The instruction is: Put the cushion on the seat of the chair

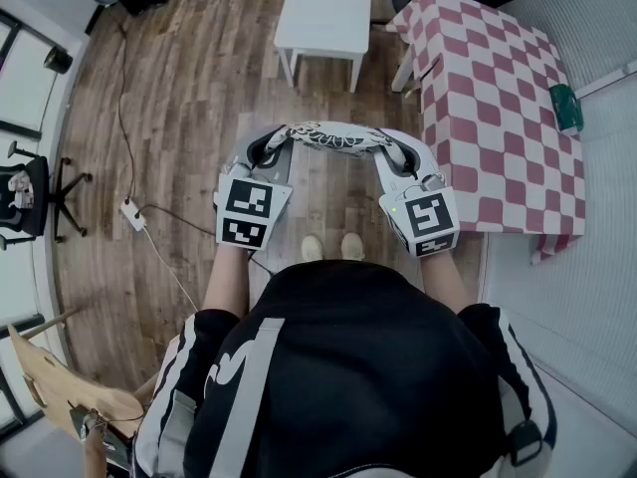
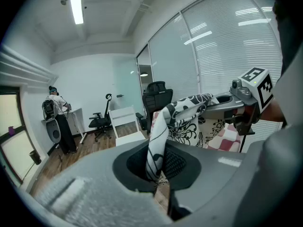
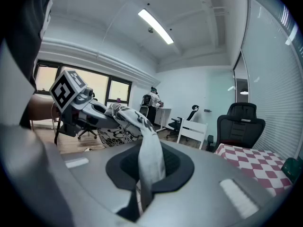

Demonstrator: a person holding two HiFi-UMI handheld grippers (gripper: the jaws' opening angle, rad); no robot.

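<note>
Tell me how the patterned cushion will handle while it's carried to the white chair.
Probably soft and floppy: the cushion drapes between the left gripper and right gripper, each pinching only a folded edge. Likely light, since two edge pinches hold it up. The cloth could slip if tugged.

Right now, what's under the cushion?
The cushion, gripped by the left gripper and right gripper, hangs over wooden floor, short of the white chair. The floor directly beneath it is covered.

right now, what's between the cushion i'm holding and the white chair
Just bare wooden floor. The head view shows nothing lying between the floral cushion and the white chair ahead.
</note>
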